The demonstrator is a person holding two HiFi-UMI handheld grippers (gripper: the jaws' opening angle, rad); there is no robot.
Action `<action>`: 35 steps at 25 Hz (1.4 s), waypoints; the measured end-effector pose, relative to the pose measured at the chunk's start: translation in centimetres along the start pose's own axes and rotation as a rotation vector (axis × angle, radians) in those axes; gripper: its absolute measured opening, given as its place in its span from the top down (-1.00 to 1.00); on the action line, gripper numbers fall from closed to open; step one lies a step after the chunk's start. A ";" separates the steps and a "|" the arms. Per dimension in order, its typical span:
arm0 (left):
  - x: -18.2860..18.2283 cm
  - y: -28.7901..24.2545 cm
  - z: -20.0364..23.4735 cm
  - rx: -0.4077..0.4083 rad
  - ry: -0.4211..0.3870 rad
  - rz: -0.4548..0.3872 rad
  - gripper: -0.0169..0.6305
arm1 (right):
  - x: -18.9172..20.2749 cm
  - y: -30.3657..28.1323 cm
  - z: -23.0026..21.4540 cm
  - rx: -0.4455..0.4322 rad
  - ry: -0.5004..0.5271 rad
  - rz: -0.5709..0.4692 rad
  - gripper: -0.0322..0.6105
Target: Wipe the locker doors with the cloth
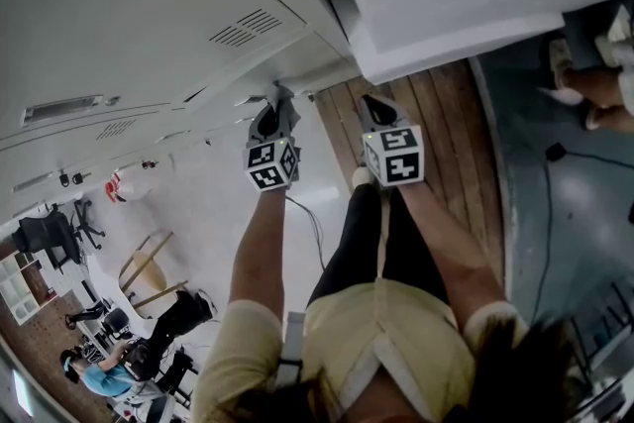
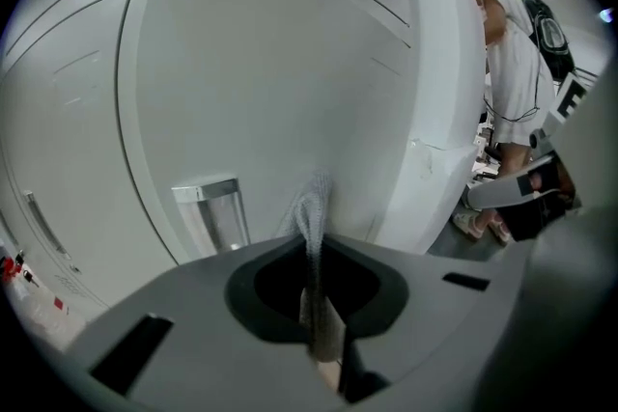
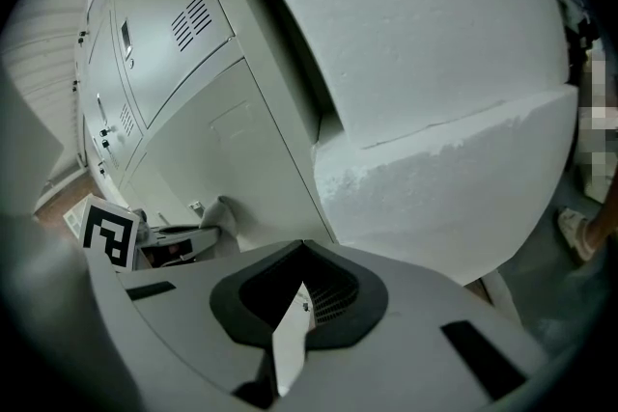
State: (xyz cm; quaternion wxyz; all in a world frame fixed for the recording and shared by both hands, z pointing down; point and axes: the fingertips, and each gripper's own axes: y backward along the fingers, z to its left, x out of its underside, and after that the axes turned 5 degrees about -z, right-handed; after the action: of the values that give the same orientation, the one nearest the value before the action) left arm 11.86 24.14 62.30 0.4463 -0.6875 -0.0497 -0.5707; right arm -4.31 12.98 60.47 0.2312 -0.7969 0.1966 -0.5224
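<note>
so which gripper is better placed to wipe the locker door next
Left. The left gripper has its jaws shut on the cloth, close to the locker door; the right gripper holds nothing.

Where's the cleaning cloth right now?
The cloth is pinched in the left gripper, low in the middle of the left gripper view; its free end sticks up before the locker door, just right of the metal handle.

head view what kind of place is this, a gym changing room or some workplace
Probably a shared office or workroom rather than a changing room. A bank of grey locker doors with vent slots stands by an open floor with a black office chair and a seated person.
</note>
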 end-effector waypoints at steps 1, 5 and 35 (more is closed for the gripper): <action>-0.1 -0.2 -0.3 0.009 -0.003 -0.001 0.90 | 0.0 0.0 0.0 0.000 -0.002 0.001 0.89; -0.7 -1.0 -2.1 0.063 -0.010 -0.007 0.90 | 0.2 0.0 0.1 -0.004 -0.003 0.004 0.89; -3.1 -4.4 -11.1 0.397 -0.110 0.018 0.90 | 0.9 -0.4 -0.3 0.006 -0.008 0.018 0.89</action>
State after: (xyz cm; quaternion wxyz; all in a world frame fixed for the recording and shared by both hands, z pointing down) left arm 0.03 20.66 61.64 0.5749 -0.6164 -0.1793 -0.5073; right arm -4.26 12.71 61.48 0.2390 -0.7964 0.2011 -0.5178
